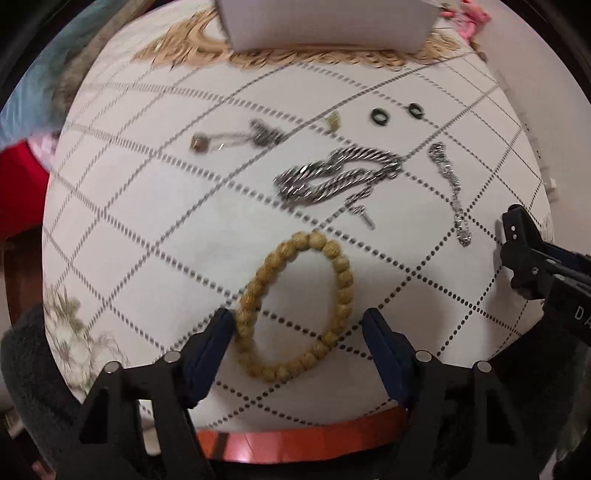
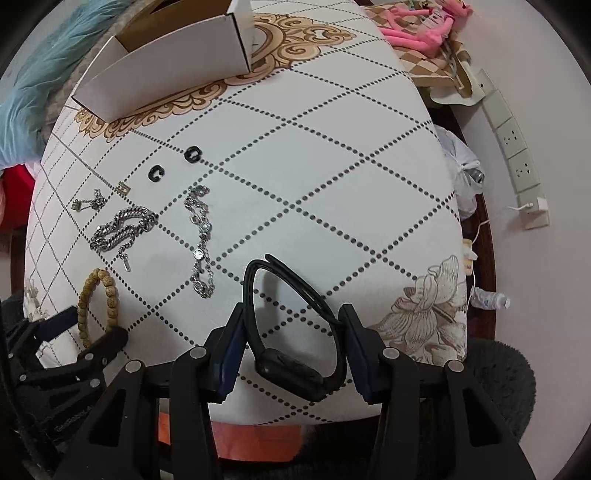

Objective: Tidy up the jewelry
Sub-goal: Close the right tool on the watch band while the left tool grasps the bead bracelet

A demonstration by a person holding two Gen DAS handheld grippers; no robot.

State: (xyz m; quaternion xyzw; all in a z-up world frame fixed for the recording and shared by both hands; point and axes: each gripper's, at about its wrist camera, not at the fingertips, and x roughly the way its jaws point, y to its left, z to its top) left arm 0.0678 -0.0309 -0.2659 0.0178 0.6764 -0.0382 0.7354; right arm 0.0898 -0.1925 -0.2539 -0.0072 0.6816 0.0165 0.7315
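Observation:
A tan wooden bead bracelet (image 1: 295,306) lies on the white patterned cloth between the open fingers of my left gripper (image 1: 298,325); the left finger touches its beads. In the right wrist view a black smartwatch (image 2: 291,332) with its strap looped lies between the open fingers of my right gripper (image 2: 293,317). A thick silver chain (image 1: 336,173), a thin crystal bracelet (image 1: 448,188), two black rings (image 1: 379,116), a small gold charm (image 1: 334,120) and a pendant necklace (image 1: 236,140) lie further back. The open white cardboard box (image 2: 166,62) stands at the far edge.
The cloth-covered table (image 2: 332,184) drops off at its near edge. A pink plush toy (image 2: 421,26) and a checkered bag lie at the back right. A wall power strip (image 2: 517,155), a plastic bag and a small bottle (image 2: 491,299) are to the right.

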